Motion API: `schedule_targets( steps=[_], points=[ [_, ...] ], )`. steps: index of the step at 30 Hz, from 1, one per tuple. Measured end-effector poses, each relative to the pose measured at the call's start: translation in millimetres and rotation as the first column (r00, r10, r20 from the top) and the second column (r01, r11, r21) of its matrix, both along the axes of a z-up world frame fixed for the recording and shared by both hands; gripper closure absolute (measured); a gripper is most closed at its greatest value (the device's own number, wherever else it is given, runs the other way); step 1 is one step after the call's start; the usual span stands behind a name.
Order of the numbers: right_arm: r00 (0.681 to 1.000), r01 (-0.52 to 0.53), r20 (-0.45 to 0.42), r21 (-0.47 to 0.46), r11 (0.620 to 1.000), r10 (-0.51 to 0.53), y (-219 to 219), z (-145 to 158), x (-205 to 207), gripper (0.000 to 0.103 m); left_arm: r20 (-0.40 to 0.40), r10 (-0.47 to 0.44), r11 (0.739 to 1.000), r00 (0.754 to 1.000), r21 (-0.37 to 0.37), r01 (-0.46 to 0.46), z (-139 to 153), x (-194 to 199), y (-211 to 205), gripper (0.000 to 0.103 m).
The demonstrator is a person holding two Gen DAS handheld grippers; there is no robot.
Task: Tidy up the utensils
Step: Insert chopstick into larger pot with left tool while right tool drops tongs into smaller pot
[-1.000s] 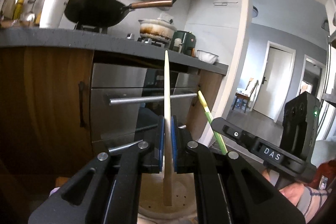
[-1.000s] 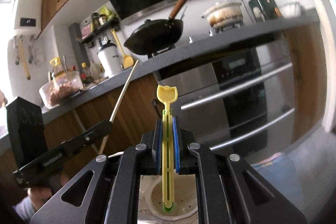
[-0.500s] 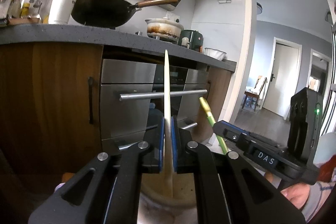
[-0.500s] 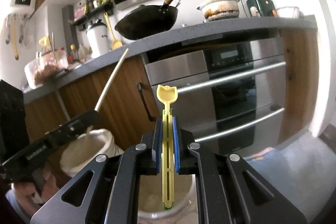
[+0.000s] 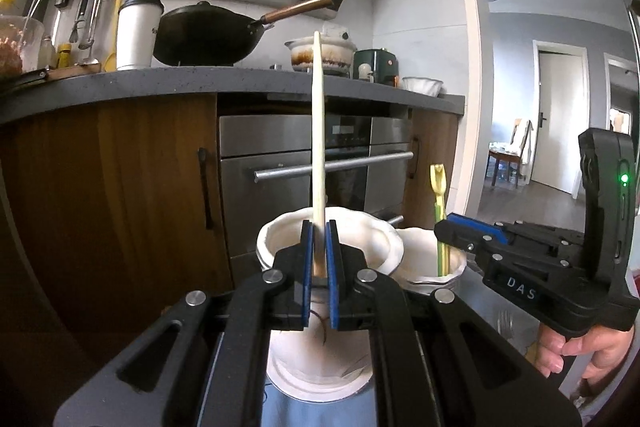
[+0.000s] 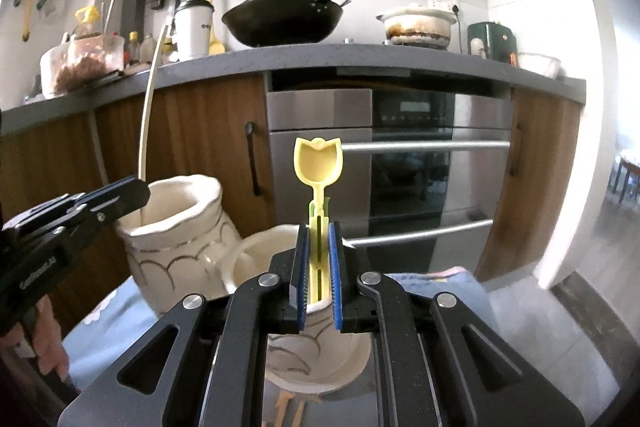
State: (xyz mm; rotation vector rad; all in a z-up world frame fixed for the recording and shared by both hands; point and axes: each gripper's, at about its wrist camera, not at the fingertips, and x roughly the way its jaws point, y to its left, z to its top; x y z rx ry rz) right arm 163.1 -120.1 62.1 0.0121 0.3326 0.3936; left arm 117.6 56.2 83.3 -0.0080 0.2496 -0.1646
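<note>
My left gripper [image 5: 317,247] is shut on a pale wooden utensil handle [image 5: 317,131] that stands upright with its lower end inside a cream ceramic jar [image 5: 372,247]. My right gripper [image 6: 318,259] is shut on a yellow-green plastic spoon [image 6: 318,163], its lower end inside a second cream jar [image 6: 256,251]. In the right wrist view the first jar [image 6: 180,251] stands to the left with the left gripper [image 6: 132,193] at its rim. In the left wrist view the right gripper [image 5: 448,227] holds the spoon [image 5: 438,183] over the second jar [image 5: 420,247].
Both jars stand on a blue cloth [image 6: 112,327]. Behind is a wooden cabinet [image 5: 112,195] and a steel oven [image 6: 400,163] under a grey counter [image 6: 360,61] with a black wok [image 6: 284,19] and a pot [image 6: 416,25]. A doorway [image 5: 560,119] opens at right.
Both grippers have lowered and levelled out, bringing the wooden utensil and the yellow spoon down into the two jars; the jars' sides and rims now show.
</note>
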Motion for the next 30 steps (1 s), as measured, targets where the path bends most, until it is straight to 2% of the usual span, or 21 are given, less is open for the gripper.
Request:
schedule_targets(
  steps=[9, 11, 13, 15, 17, 19, 21, 23, 25, 30],
  points=[
    [1.000, -0.011, -0.028, 0.019, 1.000, 0.012, -2.1, -4.9, 3.8, 0.092, 0.010, 0.016, 1.000, 1.000, -0.017, -0.016, 1.5, -4.4, 3.2, 0.096],
    [0.999, -0.012, -0.031, 0.020, 1.000, 0.012, -2.2, -5.9, 4.2, 0.092, 0.013, 0.023, 0.999, 1.000, -0.023, -0.023, 2.5, -5.3, 5.3, 0.090],
    [0.999, -0.012, -0.030, 0.018, 1.000, 0.013, -1.7, -5.9, 3.8, 0.092, 0.019, 0.039, 0.999, 0.999, -0.022, -0.039, 3.4, -6.7, 7.2, 0.071],
    [1.000, -0.012, -0.029, 0.019, 1.000, 0.013, -1.4, -5.9, 3.5, 0.092, 0.028, 0.053, 0.998, 0.998, -0.024, -0.052, 4.6, -8.0, 9.1, 0.064],
    [1.000, -0.014, -0.027, 0.024, 1.000, 0.015, -1.6, -5.5, 3.3, 0.085, 0.033, 0.059, 0.998, 0.998, -0.032, -0.058, 6.3, -8.5, 12.0, 0.056],
    [1.000, -0.015, -0.020, 0.033, 0.999, 0.016, -2.7, -4.3, 2.2, 0.075, 0.041, 0.065, 0.997, 0.997, -0.043, -0.063, 7.3, -10.5, 14.3, 0.044],
    [1.000, -0.014, -0.011, 0.038, 0.999, 0.015, -4.0, -3.0, 0.1, 0.069, 0.044, 0.066, 0.997, 0.997, -0.049, -0.063, 8.0, -12.2, 15.9, 0.037],
    [1.000, -0.013, -0.003, 0.044, 0.999, 0.013, -6.0, -1.2, -1.6, 0.058, 0.046, 0.070, 0.996, 0.997, -0.053, -0.067, 8.7, -12.9, 16.7, 0.023],
    [1.000, -0.009, 0.010, 0.052, 0.999, 0.009, -8.5, 1.5, -4.5, 0.045, 0.061, 0.083, 0.995, 0.995, -0.060, -0.079, 8.9, -17.1, 18.2, 0.005],
    [0.999, 0.014, 0.031, 0.073, 0.997, -0.016, -17.6, 7.0, -10.7, 0.025, 0.059, 0.082, 0.994, 0.995, -0.082, -0.077, 9.7, -25.1, 23.4, 0.005]
  ],
)
